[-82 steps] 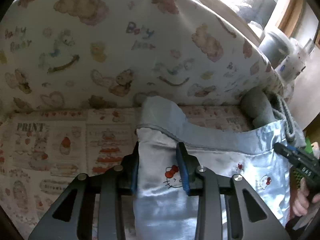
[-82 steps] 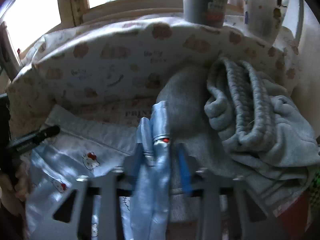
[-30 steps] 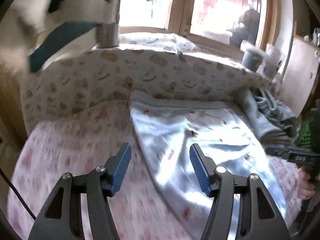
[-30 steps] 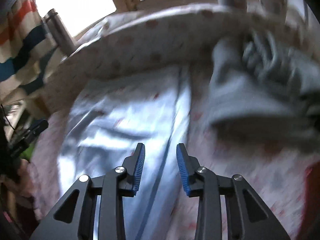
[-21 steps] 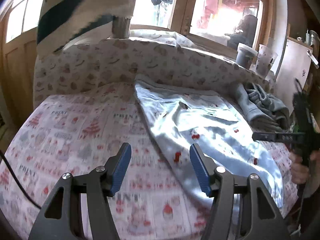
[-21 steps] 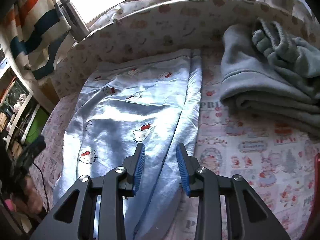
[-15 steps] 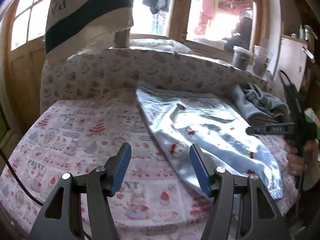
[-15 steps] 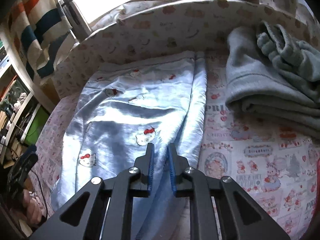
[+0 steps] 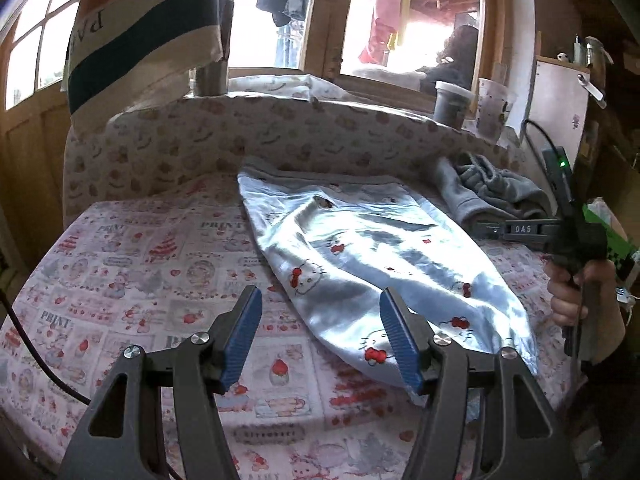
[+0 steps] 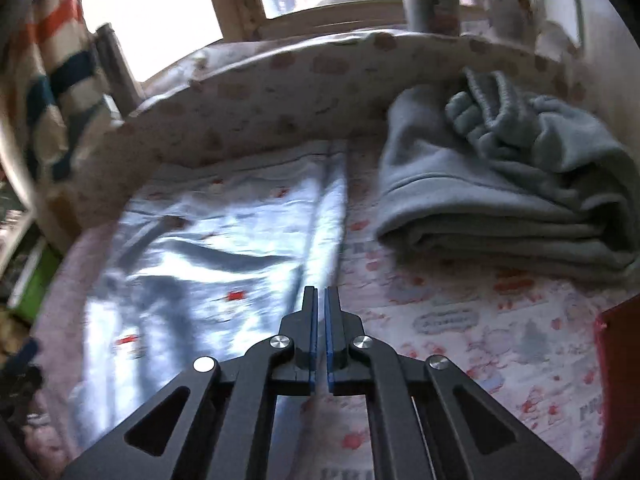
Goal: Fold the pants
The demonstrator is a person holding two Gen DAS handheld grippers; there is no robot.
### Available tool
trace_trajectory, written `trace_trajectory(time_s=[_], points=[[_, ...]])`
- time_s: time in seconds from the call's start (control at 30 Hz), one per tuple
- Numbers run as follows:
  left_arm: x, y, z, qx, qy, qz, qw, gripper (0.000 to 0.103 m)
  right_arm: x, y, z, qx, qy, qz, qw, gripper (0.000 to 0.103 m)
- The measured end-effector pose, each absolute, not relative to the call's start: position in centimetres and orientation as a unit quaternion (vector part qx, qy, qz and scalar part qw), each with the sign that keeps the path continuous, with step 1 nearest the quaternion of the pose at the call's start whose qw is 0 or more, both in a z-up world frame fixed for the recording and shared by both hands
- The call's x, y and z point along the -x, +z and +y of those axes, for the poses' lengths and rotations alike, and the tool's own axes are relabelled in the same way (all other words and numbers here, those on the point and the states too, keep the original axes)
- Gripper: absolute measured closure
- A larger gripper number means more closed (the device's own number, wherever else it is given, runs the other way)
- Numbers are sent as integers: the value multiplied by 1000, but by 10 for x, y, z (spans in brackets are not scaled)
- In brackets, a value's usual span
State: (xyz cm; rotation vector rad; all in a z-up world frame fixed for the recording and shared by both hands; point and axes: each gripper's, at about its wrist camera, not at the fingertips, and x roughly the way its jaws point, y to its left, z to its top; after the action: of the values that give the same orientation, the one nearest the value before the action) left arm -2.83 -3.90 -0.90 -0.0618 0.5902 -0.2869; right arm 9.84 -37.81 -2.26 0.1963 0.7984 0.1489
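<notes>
Padded worktop (image 9: 120,264) w/ print cover, by a window. Pants (image 9: 360,256) lie flat across it, doubled lengthwise; cross-folds not yet done. Left gripper (image 9: 320,336) jaws spread, empty, near the hem. Right gripper (image 10: 319,320) jaws just pressed together, apparently empty, over pants' right edge.

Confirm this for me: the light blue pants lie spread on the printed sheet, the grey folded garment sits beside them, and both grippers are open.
Not quite. The right gripper is shut, with nothing between its pads, as the right wrist view shows. Only the left gripper is open. The light blue pants do lie spread on the printed sheet, with the grey folded garment beside them.
</notes>
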Motion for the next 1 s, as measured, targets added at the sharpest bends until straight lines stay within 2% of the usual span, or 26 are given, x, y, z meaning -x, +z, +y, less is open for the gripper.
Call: trace_trajectory(time_s=[0.17, 0.37, 0.43, 0.5, 0.67, 1.0], points=[[28, -6, -41, 28, -132, 281, 950, 43, -109, -24, -368, -136, 169, 420, 881, 99], [25, -12, -39, 24, -124, 291, 949, 42, -131, -39, -357, -135, 146, 450, 871, 97], [22, -14, -35, 26, -118, 294, 948, 39, -136, -44, -358, -137, 139, 453, 870, 94], [18, -15, -33, 29, -115, 298, 947, 29, -136, -47, -360, -139, 134, 454, 870, 85], [6, -15, -34, 24, -102, 291, 951, 25, -139, -49, -366, -139, 129, 456, 869, 84], [3, -15, -36, 26, -104, 289, 951, 25, -141, -54, -363, -129, 128, 451, 874, 84]])
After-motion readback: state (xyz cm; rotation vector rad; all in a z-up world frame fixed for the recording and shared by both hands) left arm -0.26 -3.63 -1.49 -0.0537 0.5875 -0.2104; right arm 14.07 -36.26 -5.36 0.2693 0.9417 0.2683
